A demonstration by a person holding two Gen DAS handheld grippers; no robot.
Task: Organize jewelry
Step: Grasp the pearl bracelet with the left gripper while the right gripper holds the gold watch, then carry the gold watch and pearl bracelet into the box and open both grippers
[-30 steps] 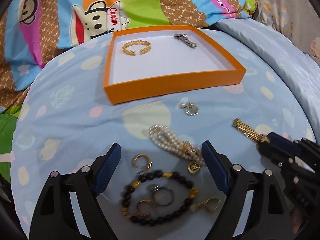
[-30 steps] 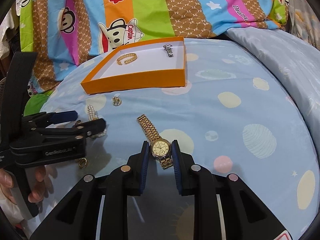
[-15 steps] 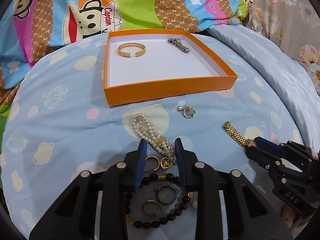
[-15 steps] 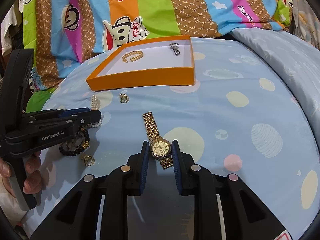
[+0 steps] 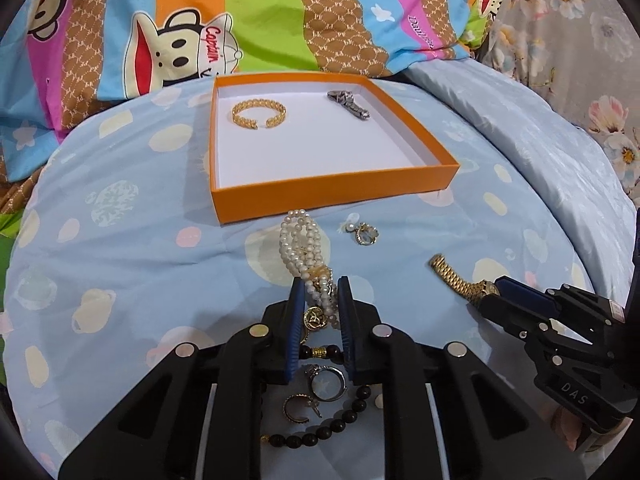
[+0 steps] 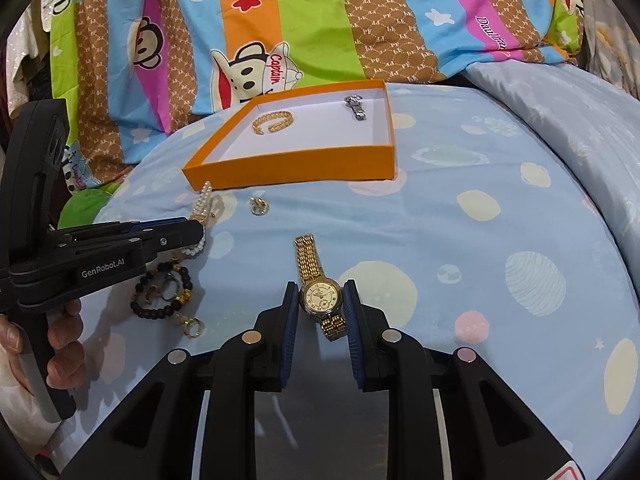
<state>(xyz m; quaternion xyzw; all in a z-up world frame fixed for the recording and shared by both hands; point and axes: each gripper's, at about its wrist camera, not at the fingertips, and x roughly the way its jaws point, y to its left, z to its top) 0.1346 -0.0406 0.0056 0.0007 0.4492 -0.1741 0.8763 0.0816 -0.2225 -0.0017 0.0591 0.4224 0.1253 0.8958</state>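
Observation:
An orange box [image 5: 332, 196] with a white floor holds a gold cuff bracelet [image 5: 259, 114] and a small silver watch [image 5: 348, 105]; the box also shows in the right wrist view [image 6: 292, 168]. My left gripper [image 5: 320, 300] is shut on the near end of a white pearl bracelet [image 5: 300, 240]. My right gripper [image 6: 320, 300] is shut on a gold watch [image 6: 320, 294], its band lying on the blue sheet. A black bead bracelet [image 6: 160, 292], rings and gold hoops [image 5: 326, 380] lie under the left gripper.
A small ring with a pearl piece [image 5: 362, 233] lies between the box and the watch. The blue spotted sheet [image 6: 500, 208] covers a rounded surface. A bright cartoon quilt [image 5: 208, 32] lies behind the box. A hand [image 6: 60, 344] holds the left gripper.
The left gripper closed from wide open onto the pearl bracelet and moved forward toward the box, dragging the pearls along. The right gripper has stayed shut on the gold watch.

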